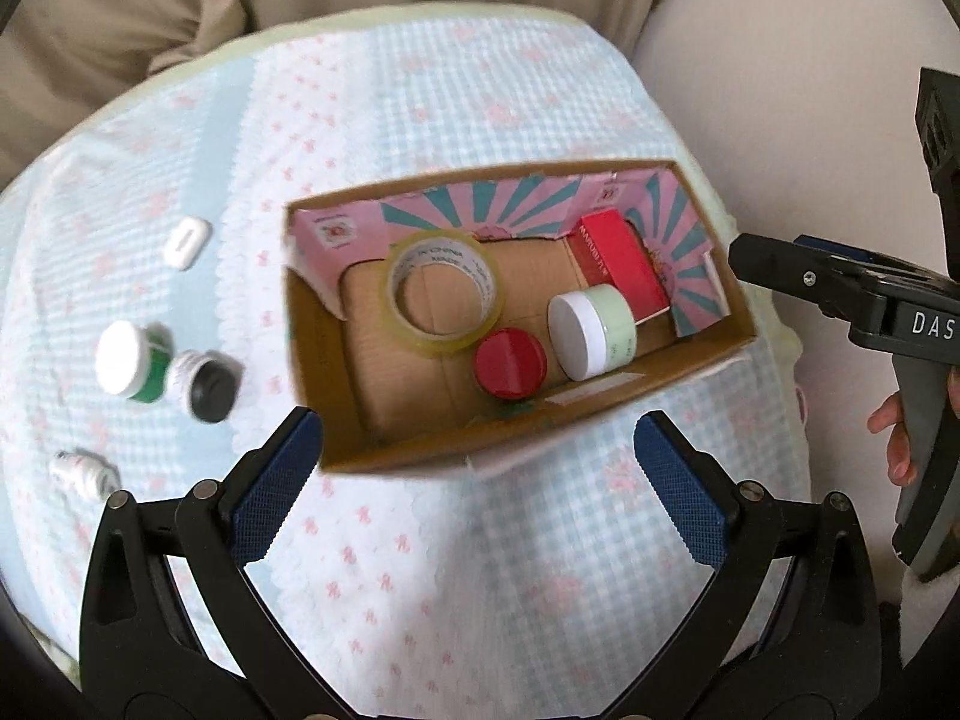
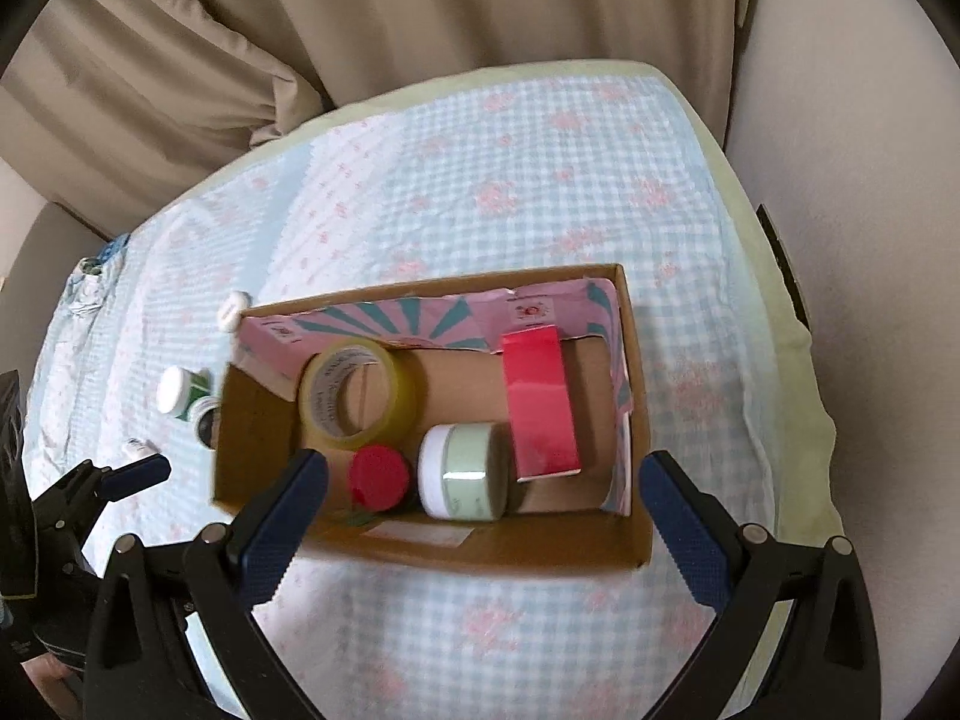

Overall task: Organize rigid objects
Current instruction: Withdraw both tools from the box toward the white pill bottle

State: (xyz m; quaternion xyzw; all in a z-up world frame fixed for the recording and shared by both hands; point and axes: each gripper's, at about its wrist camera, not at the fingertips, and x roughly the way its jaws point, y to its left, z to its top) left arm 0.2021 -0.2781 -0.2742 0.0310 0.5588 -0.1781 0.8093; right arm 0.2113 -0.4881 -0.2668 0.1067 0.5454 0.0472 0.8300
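An open cardboard box (image 1: 630, 414) (image 2: 540, 552) stands on the checked cloth. It holds a tape roll (image 1: 444, 300) (image 2: 360, 396), a red-lidded jar (image 1: 510, 363) (image 2: 379, 477), a pale green jar with a white lid (image 1: 591, 333) (image 2: 462, 471) and a red carton (image 1: 618, 264) (image 2: 540, 402). Left of the box lie a green jar with a white lid (image 1: 129, 363) (image 2: 180, 390), a black-capped bottle (image 1: 204, 384), a small white bottle (image 1: 84, 471) and a white case (image 1: 187, 241) (image 2: 233, 307). My left gripper (image 1: 480, 480) is open and empty, near the box's front wall. My right gripper (image 2: 483, 504) is open and empty above the box's front edge.
The blue and white checked cloth (image 1: 420, 120) (image 2: 540, 180) covers a soft surface with a pale green border. Beige curtains (image 2: 240, 30) hang behind. The right gripper's body (image 1: 870, 294) shows at the right of the left wrist view.
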